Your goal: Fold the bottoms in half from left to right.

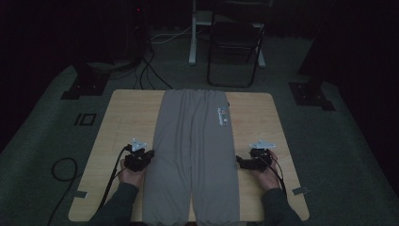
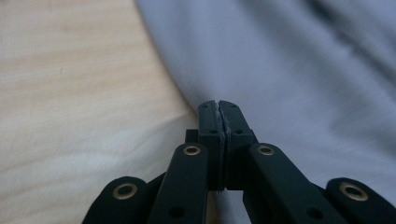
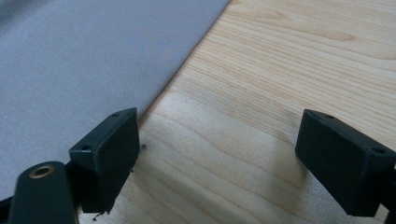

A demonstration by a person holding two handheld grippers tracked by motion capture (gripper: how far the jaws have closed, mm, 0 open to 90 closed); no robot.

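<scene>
The grey trousers (image 1: 195, 155) lie mid-frame on the bench (image 1: 120, 122), hems cut off below; the left hand-held gripper (image 2: 218, 106) is clenched at their edge, any pinched fabric hidden, while the right hand-held gripper (image 3: 224, 154) gapes released.

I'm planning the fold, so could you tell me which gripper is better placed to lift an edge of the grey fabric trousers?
Left: the left gripper is shut at the grey fabric trousers' edge; the right gripper stands open over bare wood.
</scene>
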